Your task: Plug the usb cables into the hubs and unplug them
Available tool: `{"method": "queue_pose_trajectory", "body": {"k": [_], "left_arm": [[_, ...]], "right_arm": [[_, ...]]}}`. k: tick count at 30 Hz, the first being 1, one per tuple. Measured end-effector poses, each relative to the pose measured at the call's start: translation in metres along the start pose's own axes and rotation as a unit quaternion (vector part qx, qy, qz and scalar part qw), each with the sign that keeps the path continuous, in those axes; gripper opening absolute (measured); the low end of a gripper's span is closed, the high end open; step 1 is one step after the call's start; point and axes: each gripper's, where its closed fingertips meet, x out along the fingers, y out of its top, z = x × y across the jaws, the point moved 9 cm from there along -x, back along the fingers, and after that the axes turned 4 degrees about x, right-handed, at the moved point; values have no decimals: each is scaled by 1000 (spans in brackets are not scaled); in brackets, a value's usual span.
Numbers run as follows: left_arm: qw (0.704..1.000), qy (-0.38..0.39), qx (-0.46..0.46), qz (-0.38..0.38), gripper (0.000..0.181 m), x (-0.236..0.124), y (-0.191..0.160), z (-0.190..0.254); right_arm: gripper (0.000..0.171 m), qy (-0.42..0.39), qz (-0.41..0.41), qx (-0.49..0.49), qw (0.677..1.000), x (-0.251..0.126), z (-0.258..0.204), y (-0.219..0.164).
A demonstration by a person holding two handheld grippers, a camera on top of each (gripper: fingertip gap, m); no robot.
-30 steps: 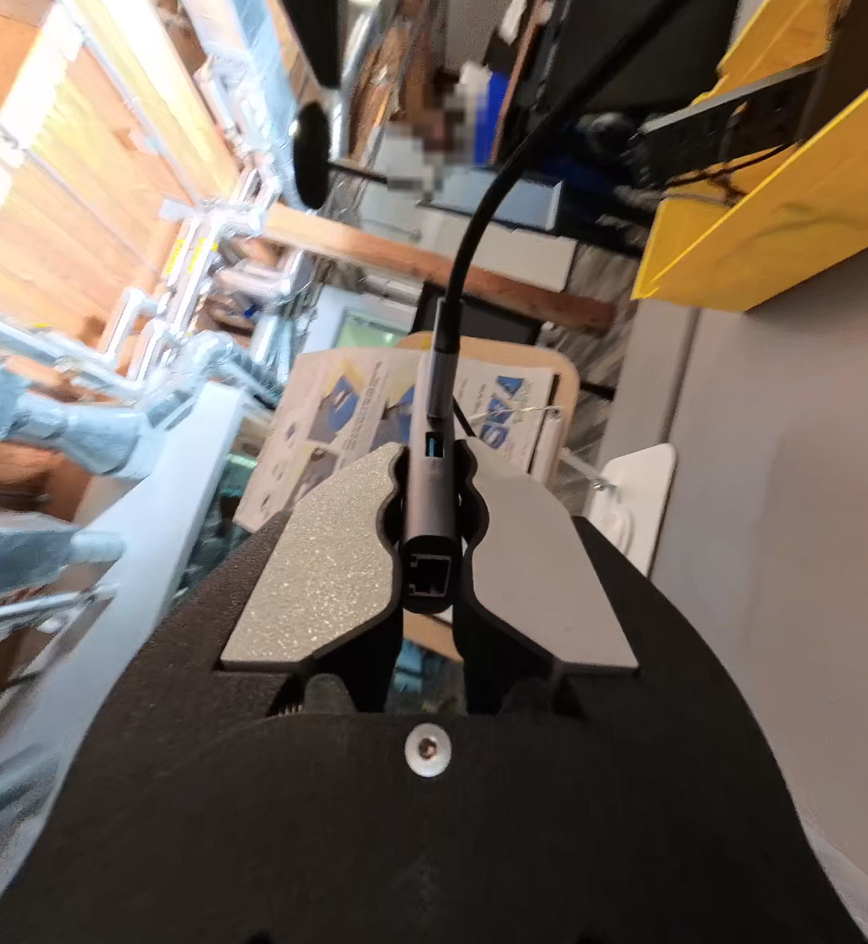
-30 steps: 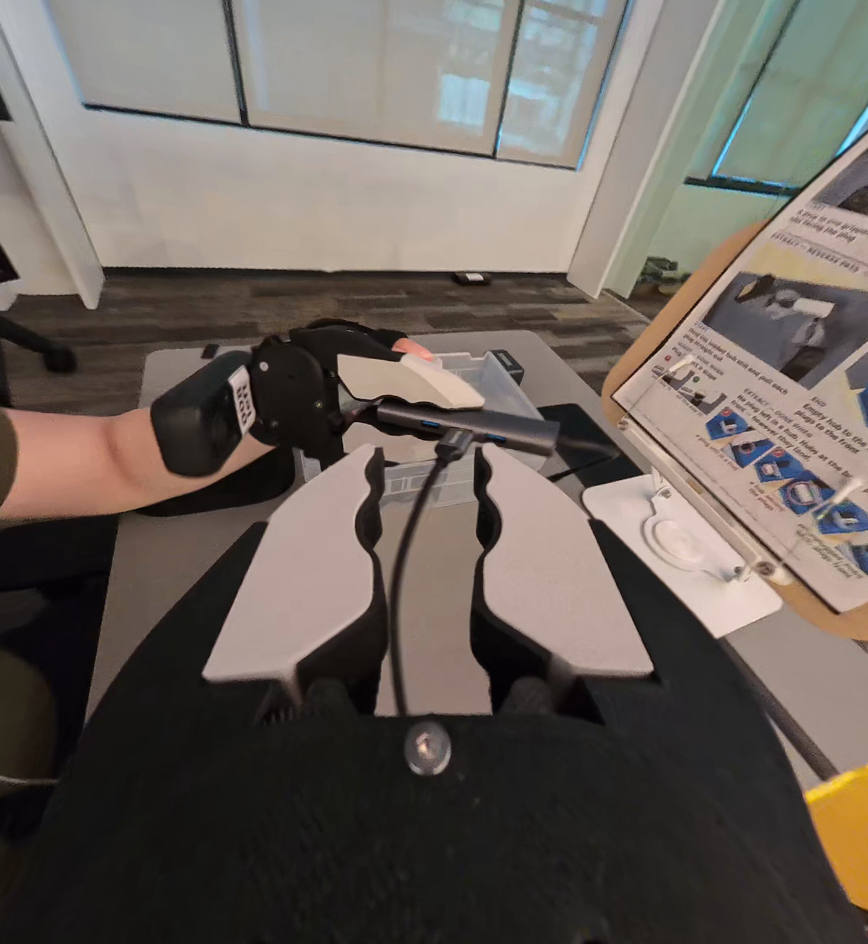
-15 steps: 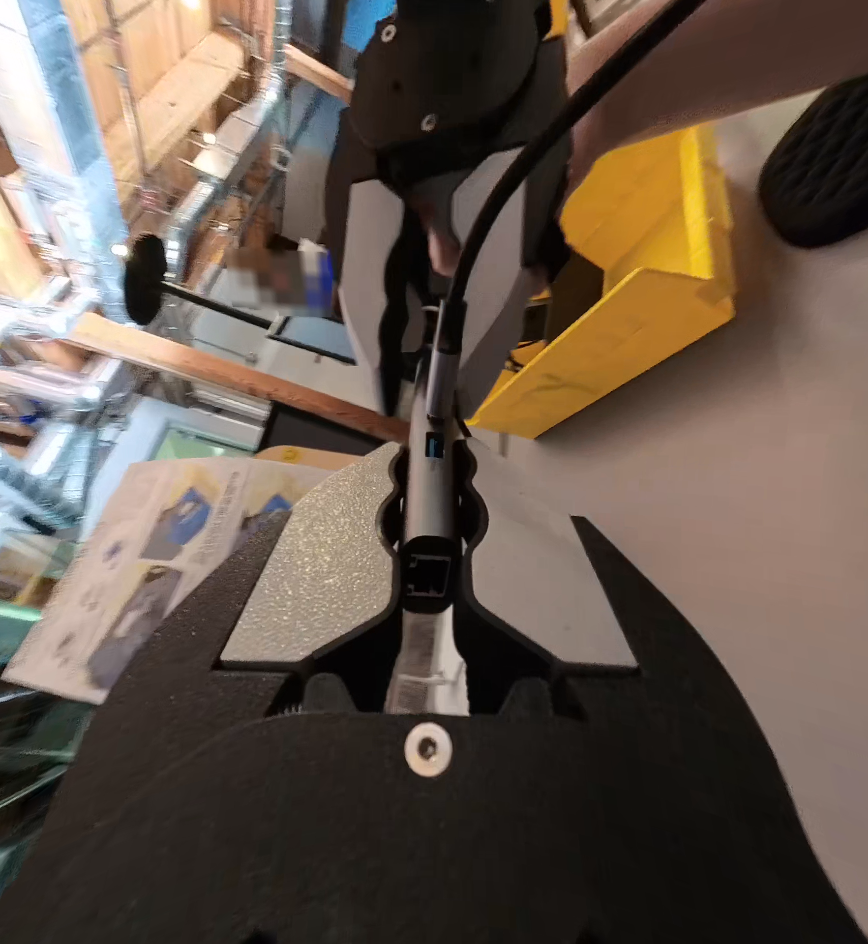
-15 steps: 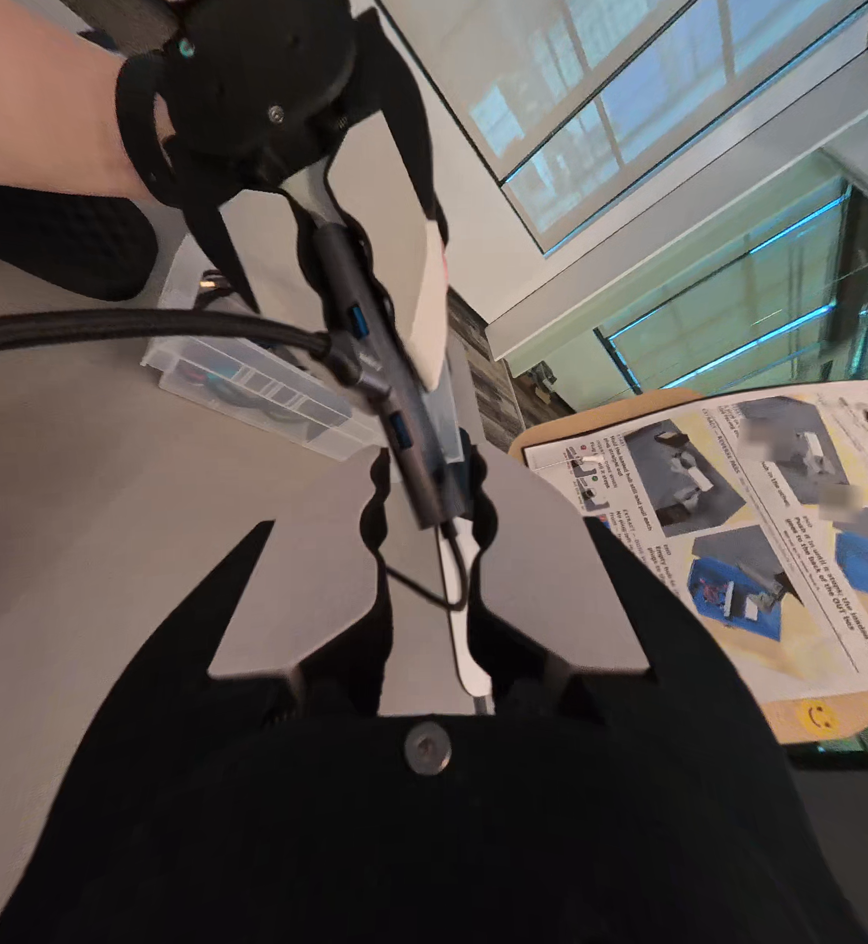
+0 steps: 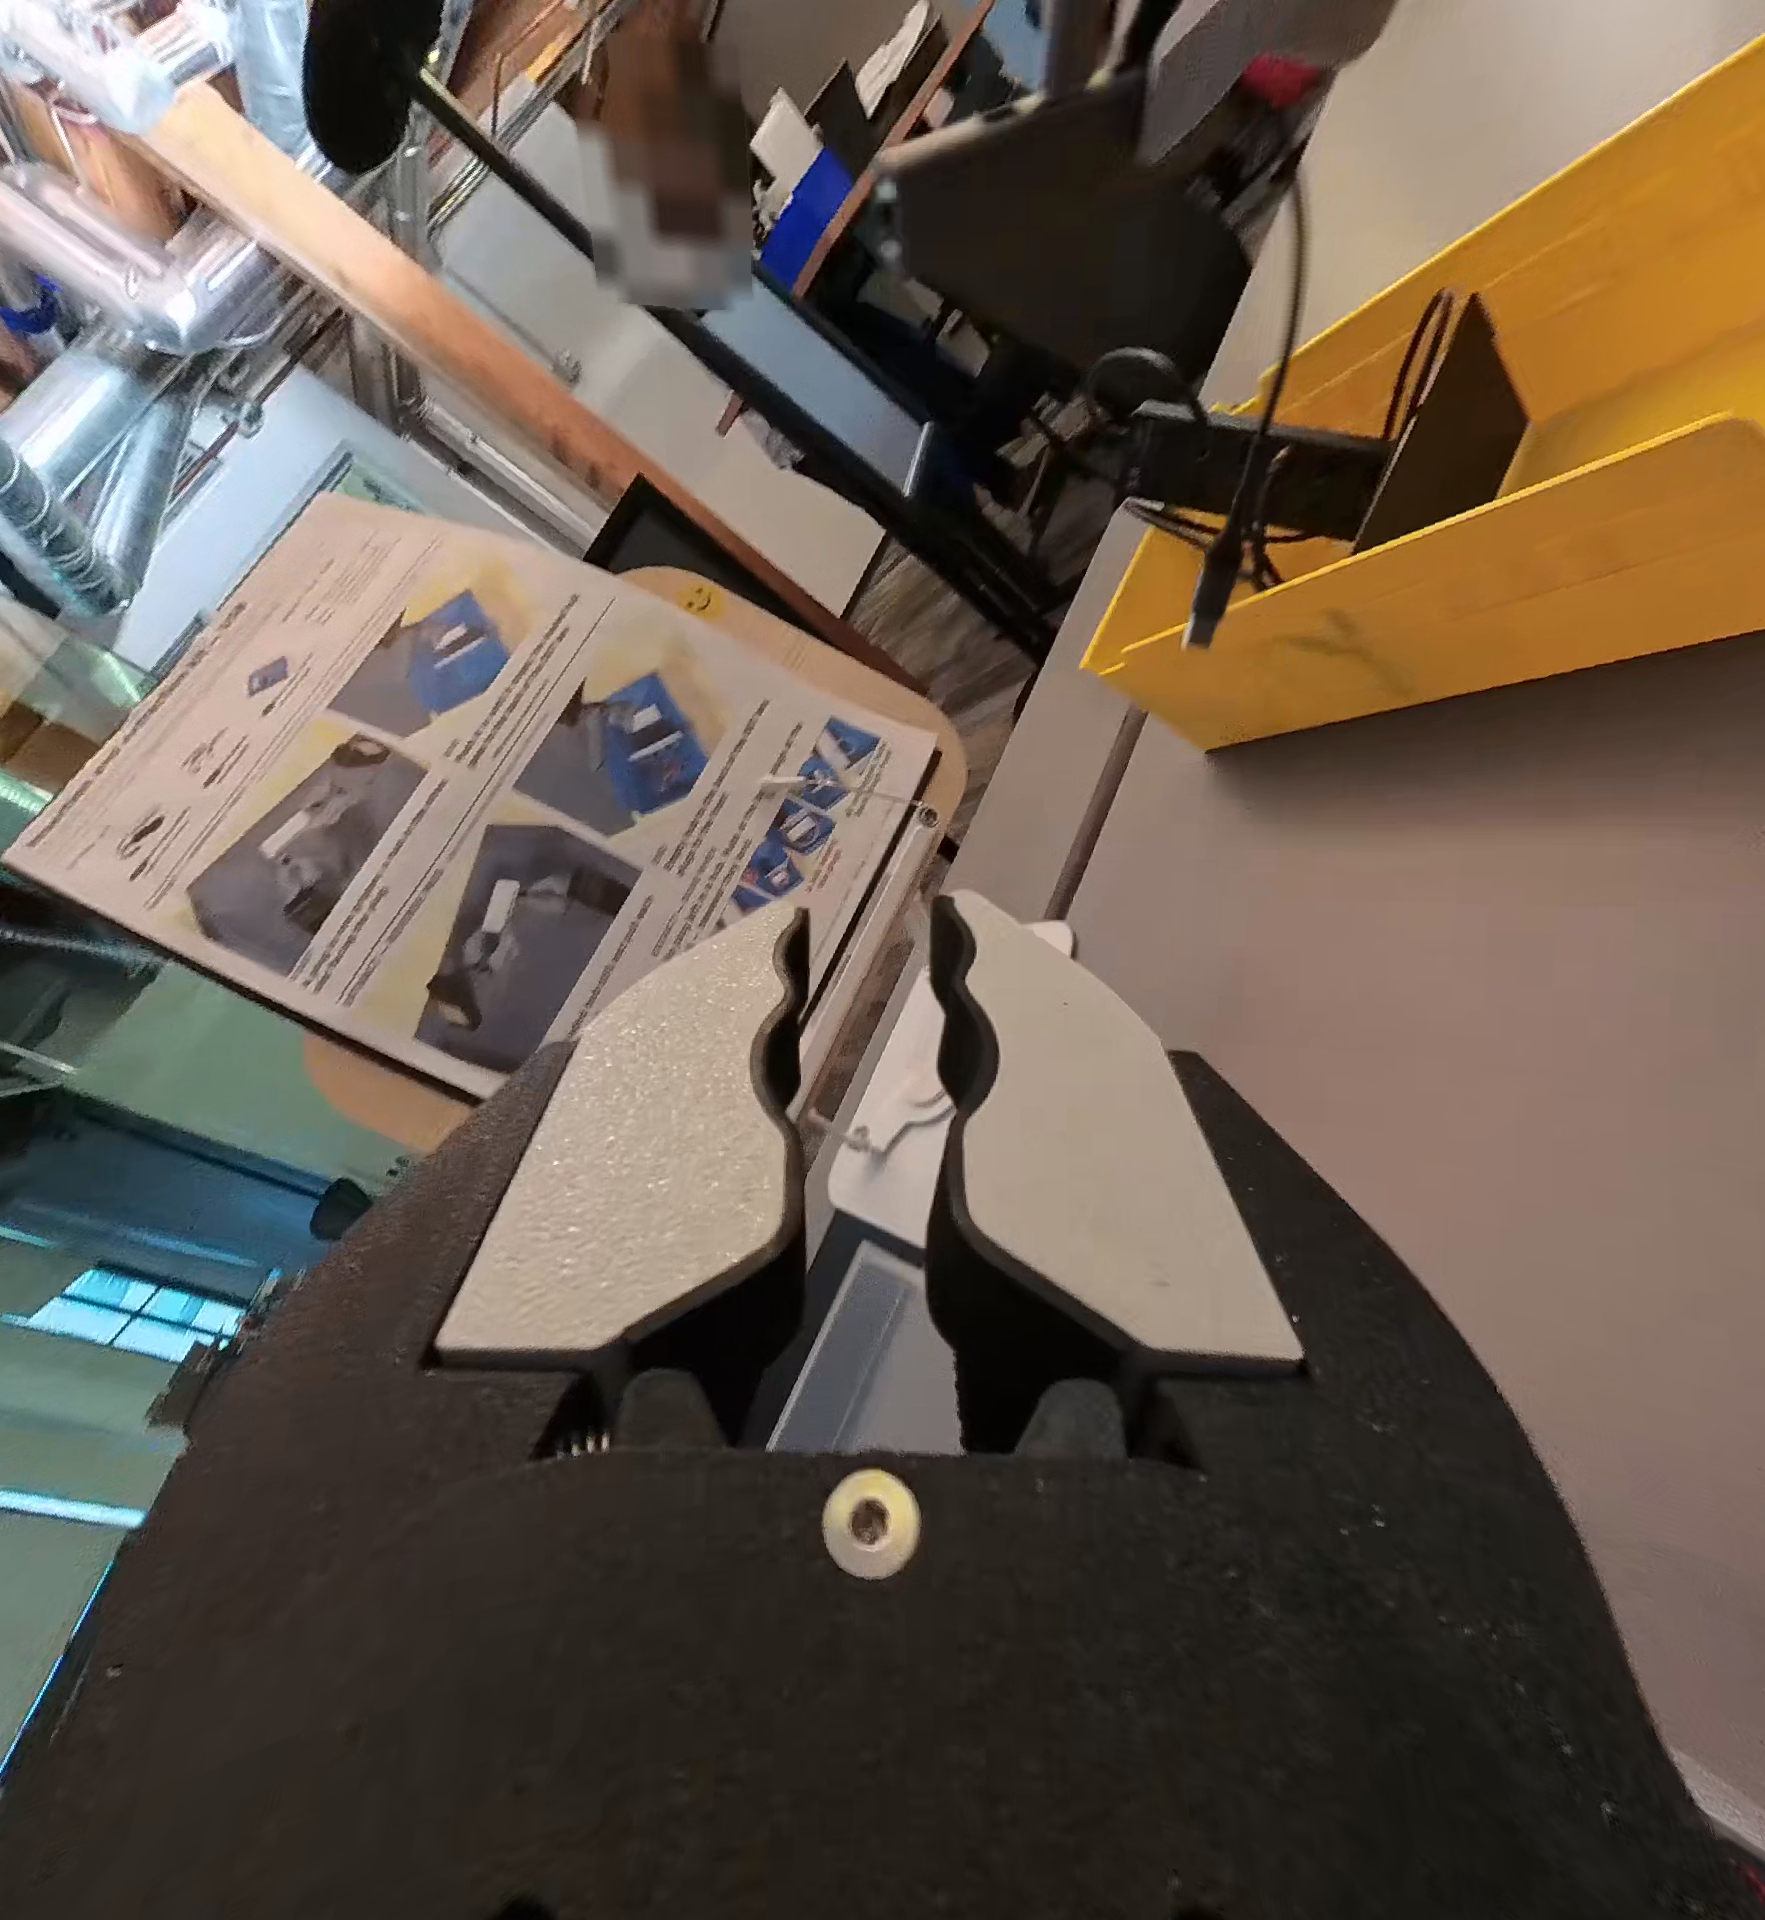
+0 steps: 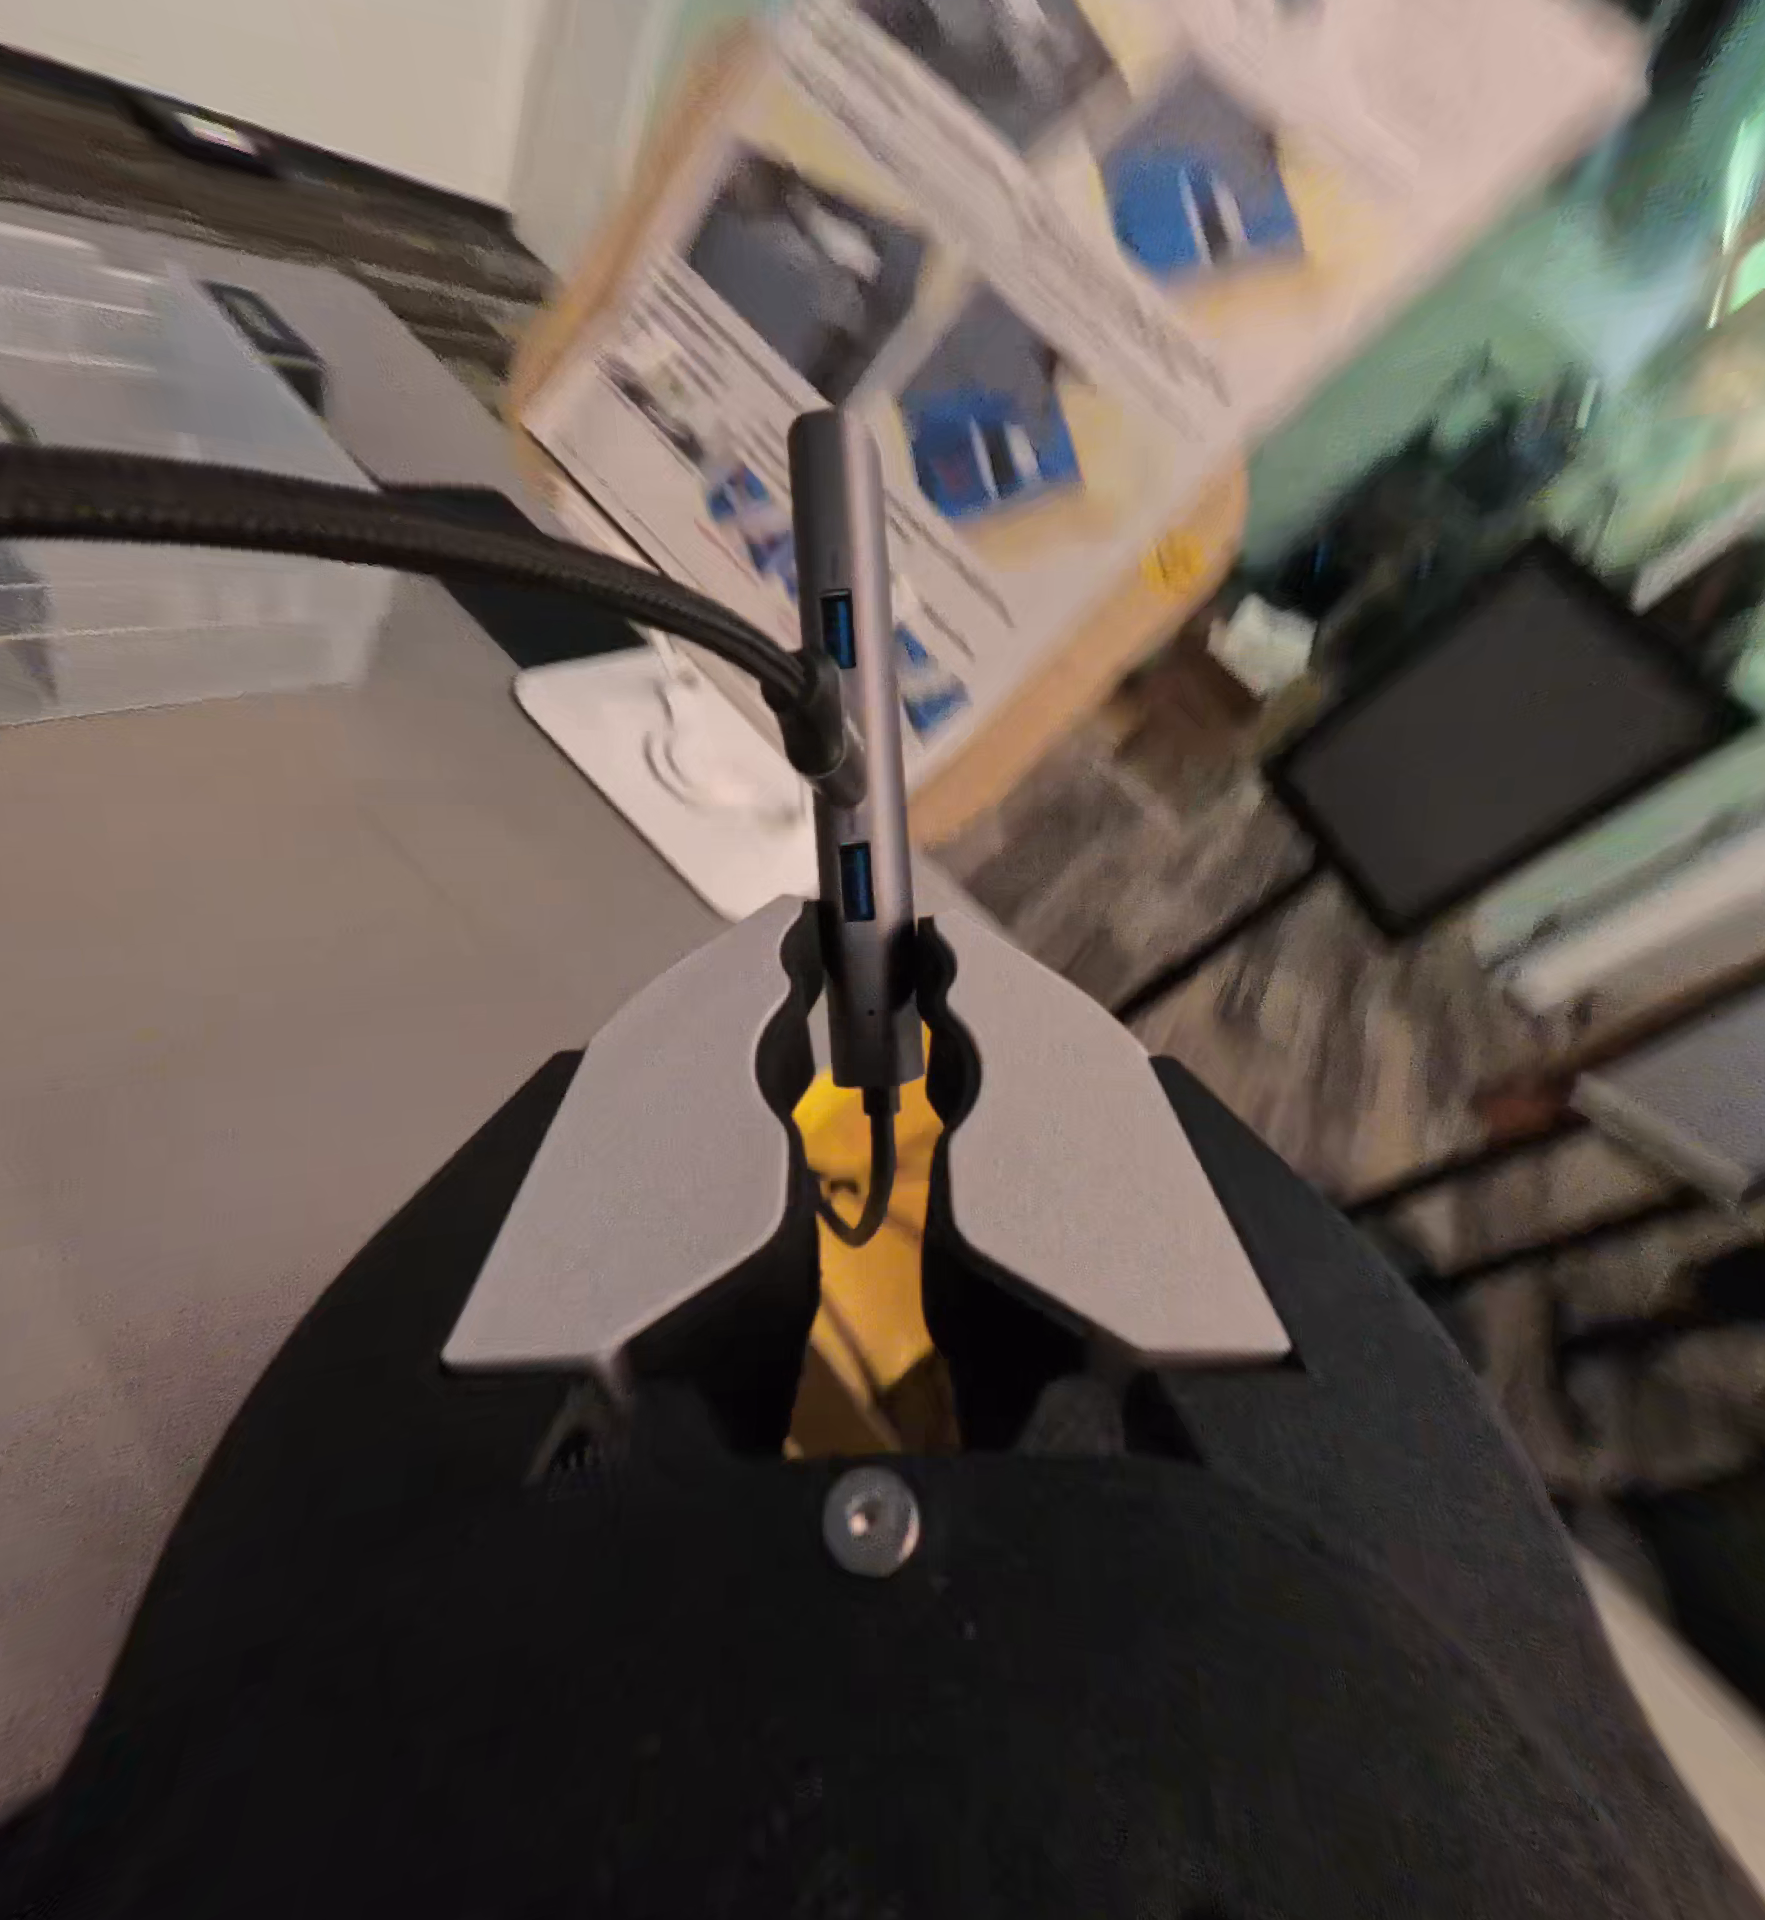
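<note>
Two hand-held grippers show: the right hand-held gripper [image 6: 865,940] is clamped on the near end of a slim grey metal USB hub [image 6: 857,748], a thick black braided cable [image 6: 358,525] plugged into its left side. The left hand-held gripper [image 5: 867,935] holds nothing, jaws slightly parted, above the grey table [image 5: 1480,1039], near a yellow plastic bin [image 5: 1480,613].

The hub [image 6: 862,748] looks like smooth grey metal with a satin sheen; the cable [image 6: 358,530] plugged into it is black braided cloth. Beside the hub, the left gripper [image 5: 867,935] has grainy matt finger plates. The bin [image 5: 1480,613] is glossy yellow plastic.
</note>
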Motion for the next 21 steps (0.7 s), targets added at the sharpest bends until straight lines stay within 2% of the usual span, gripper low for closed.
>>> {"method": "queue_pose_trajectory", "body": {"k": [2,5,8,12,15,18,21], "left_arm": [[1000,11,0,-11,21,-1,-2,-3],[1000,6,-1,-22,19,1,-3,-2],[999,-8,-2,-34,19,5,-4,2],[998,-35,2,-54,19,12,-8,8],[996,-48,3,-70,20,16,-13,11],[996,-56,-3,-75,20,20,-18,12],[994,-54,10,-94,20,22,-22,12]], "right_arm": [[18,-12,-64,97,993,-3,31,-30],[17,-23,-143,221,965,8,63,-81],[18,27,-198,317,927,23,76,-121],[18,83,-216,409,883,35,82,-138],[18,190,-244,421,853,45,78,-138],[18,247,-289,389,839,63,100,-132],[18,284,-300,300,860,67,122,-114]]}}
